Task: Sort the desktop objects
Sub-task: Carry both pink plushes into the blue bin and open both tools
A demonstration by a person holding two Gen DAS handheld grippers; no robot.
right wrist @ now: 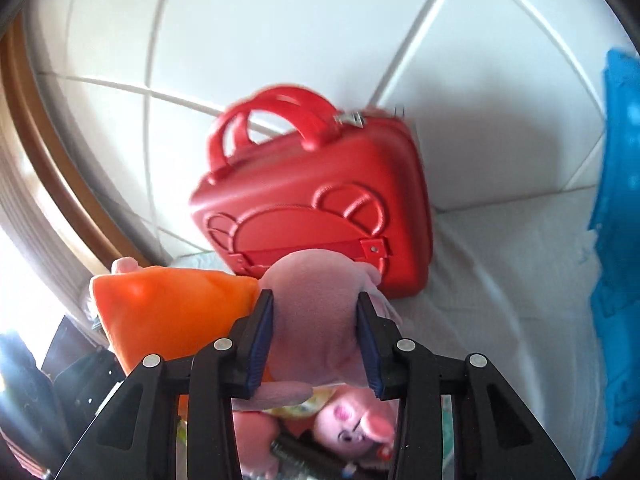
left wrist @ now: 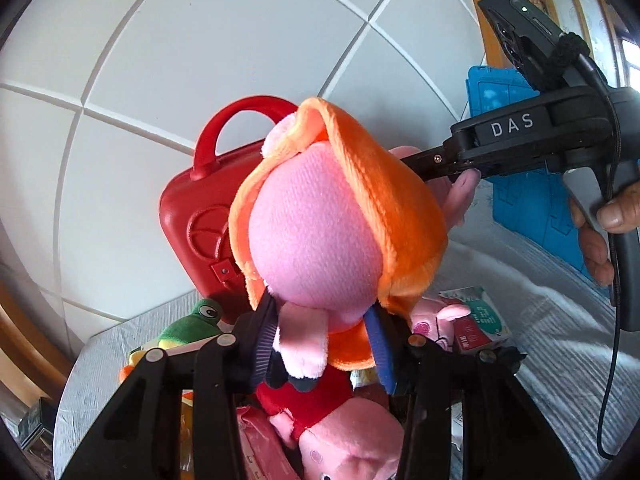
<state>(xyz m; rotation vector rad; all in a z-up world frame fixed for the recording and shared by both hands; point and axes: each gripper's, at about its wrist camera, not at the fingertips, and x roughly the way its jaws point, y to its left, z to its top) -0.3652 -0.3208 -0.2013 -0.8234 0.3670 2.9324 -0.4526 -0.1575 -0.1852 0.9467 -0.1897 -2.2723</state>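
1. The left gripper [left wrist: 324, 344] is closed on the pink pig plush [left wrist: 316, 240], its blue-padded fingers [left wrist: 264, 344] pressing the toy's neck and arm from both sides
2. The plush wears an orange hood [left wrist: 384, 200] and a red dress; it is held up off the table, its head filling the middle of the left wrist view
3. The right gripper [right wrist: 318, 340] is also clamped on the same plush [right wrist: 316, 304], squeezing a pink rounded part between its pads [right wrist: 260, 344]; in the left wrist view it [left wrist: 416, 164] reaches in from the right behind the hood
4. A red carrying case [right wrist: 320, 208] stands upright behind the plush, near the white tiled wall [left wrist: 200, 40]
5. On the pale cloth-covered table [right wrist: 500, 300] below lie a second pink pig toy [right wrist: 352, 424] and a green frog plush [left wrist: 192, 324]
6. A blue panel [right wrist: 620, 240] stands at the table's right side
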